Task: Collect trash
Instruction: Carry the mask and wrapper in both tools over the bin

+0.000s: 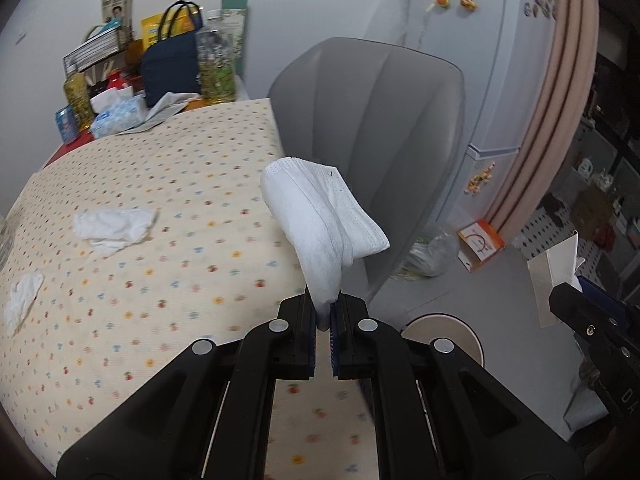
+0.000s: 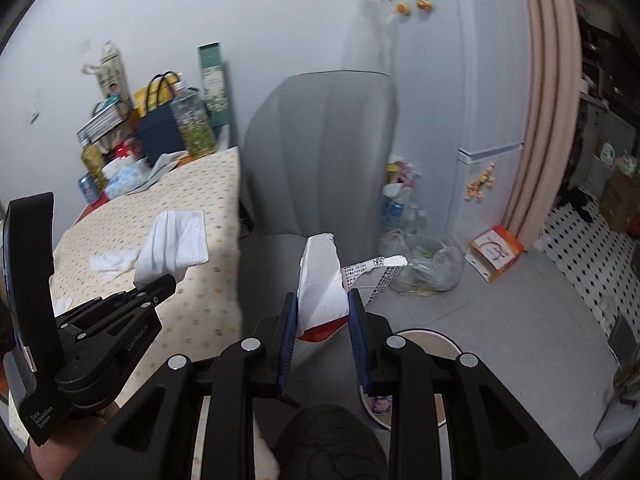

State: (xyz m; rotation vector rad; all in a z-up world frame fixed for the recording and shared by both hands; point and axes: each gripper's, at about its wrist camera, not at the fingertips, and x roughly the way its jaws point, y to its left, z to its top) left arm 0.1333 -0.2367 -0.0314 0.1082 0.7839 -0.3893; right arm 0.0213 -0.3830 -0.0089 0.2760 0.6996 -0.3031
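While my left hand-held gripper (image 1: 324,320) pinches a white face mask (image 1: 320,216) fully shut and my right hand-held gripper (image 2: 323,316) clamps a crumpled paper carton (image 2: 322,280), the round bin (image 2: 430,338) lies just below-right, nearer my right hand.

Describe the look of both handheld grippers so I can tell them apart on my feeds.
Both look alike: the left gripper and right gripper have matte black bodies with angular cut-out linkages, round silver pivot pins and blue ribbed finger pads. The left body carries white lettering, partly legible as "Data Acquisition System". No cables show.
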